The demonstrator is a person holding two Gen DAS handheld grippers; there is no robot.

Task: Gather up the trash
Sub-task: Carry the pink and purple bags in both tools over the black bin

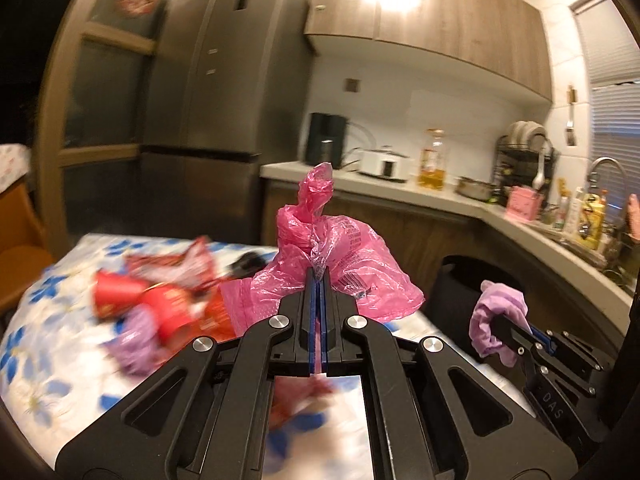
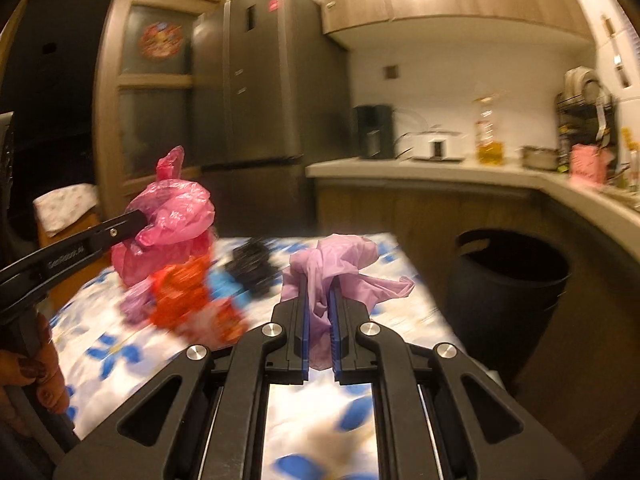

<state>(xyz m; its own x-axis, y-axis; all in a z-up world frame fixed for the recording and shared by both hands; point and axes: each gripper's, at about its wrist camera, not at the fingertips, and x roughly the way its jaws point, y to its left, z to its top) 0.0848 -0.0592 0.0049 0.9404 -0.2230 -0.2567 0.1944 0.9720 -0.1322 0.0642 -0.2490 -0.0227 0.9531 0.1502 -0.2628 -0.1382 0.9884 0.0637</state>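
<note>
The left gripper [image 1: 319, 280] pinches a crumpled pink bag [image 1: 340, 256]; the right gripper [image 2: 320, 300] clamps a lilac bag [image 2: 344, 268] — both clear of the table [image 2: 404, 264]. The black bin [image 2: 508, 280] waits at three o'clock — carry both over its mouth before releasing.

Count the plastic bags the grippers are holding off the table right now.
2. A pink bag is pinched in the left gripper; a lilac bag is clamped in the right gripper. More may lie in the blurred trash pile.
</note>
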